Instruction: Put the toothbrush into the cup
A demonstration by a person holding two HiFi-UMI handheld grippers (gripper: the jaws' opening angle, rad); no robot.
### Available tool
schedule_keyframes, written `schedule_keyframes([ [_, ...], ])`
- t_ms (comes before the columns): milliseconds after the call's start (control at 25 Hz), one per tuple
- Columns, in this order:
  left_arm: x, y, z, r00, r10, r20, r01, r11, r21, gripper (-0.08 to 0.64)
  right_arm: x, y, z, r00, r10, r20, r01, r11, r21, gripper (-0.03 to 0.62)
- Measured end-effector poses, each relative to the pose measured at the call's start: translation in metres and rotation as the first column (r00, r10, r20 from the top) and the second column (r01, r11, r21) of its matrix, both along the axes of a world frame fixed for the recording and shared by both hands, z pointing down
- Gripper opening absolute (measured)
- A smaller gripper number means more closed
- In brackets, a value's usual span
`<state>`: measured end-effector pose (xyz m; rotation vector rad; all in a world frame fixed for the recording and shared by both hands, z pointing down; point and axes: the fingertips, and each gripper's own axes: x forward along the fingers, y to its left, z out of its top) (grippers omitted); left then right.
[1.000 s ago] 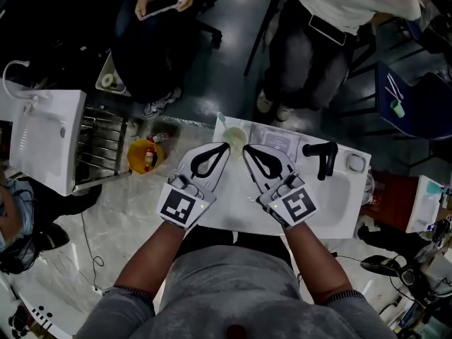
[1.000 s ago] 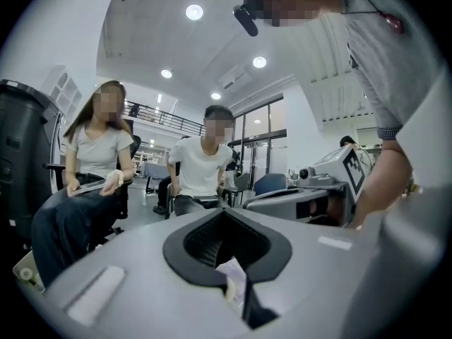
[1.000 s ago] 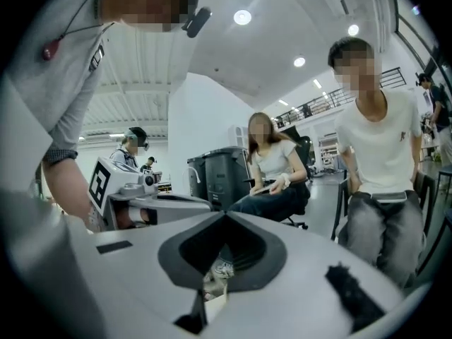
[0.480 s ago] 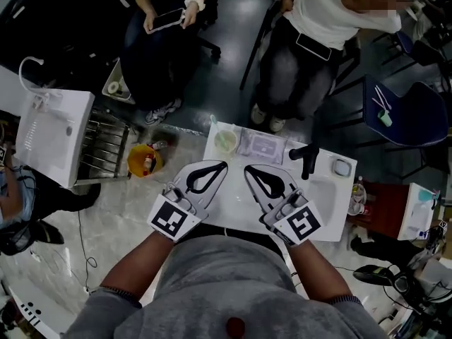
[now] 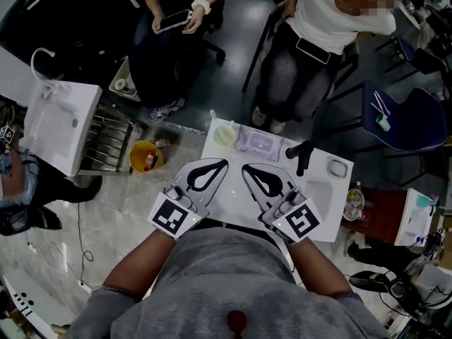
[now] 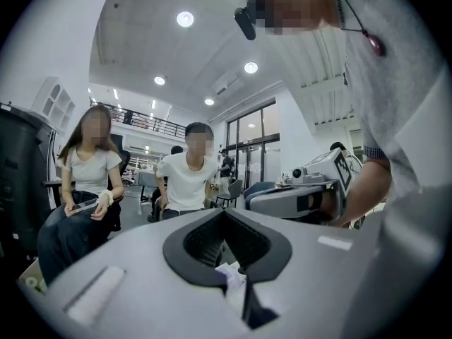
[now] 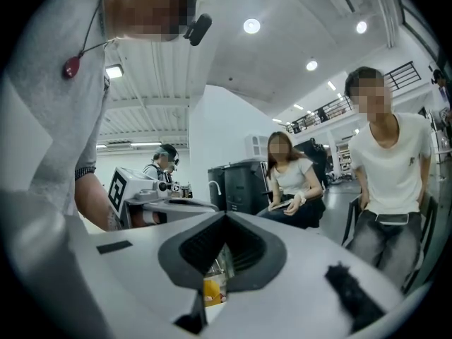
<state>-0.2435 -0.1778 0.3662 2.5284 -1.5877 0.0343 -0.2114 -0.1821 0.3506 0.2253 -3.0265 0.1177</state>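
Observation:
A pale green cup (image 5: 224, 134) stands at the far left corner of the white washstand top (image 5: 233, 203). A thin pale stick (image 5: 212, 116), apparently the toothbrush, juts from the cup's far left side. My left gripper (image 5: 224, 162) and right gripper (image 5: 244, 167) hover side by side above the near half of the top, well short of the cup. Both are shut with nothing between the jaws. In the left gripper view the left gripper (image 6: 226, 211) shows its tips touching, and the right gripper (image 7: 226, 215) looks the same in the right gripper view. Both point level at seated people.
A clear flat packet (image 5: 258, 144) lies right of the cup. A black faucet (image 5: 301, 154) stands by the basin (image 5: 328, 193), with a small square dish (image 5: 338, 168) beyond. On the floor sit a yellow bucket (image 5: 145, 156) and another white washstand (image 5: 58, 126). Two people sit beyond.
Both grippers have come up and back from the washstand top, which now looks smaller and farther below. Their jaws stay shut.

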Motion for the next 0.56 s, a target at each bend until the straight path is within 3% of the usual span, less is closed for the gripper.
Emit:
schedule_keyframes([
  [560,0.008,0.008,-0.012,1.000,0.019,0.002,-0.019,1.000,0.013,0.008,0.003,0.008,-0.013,1.000,0.001,0.008,-0.001,1.000,0.003,0.014],
])
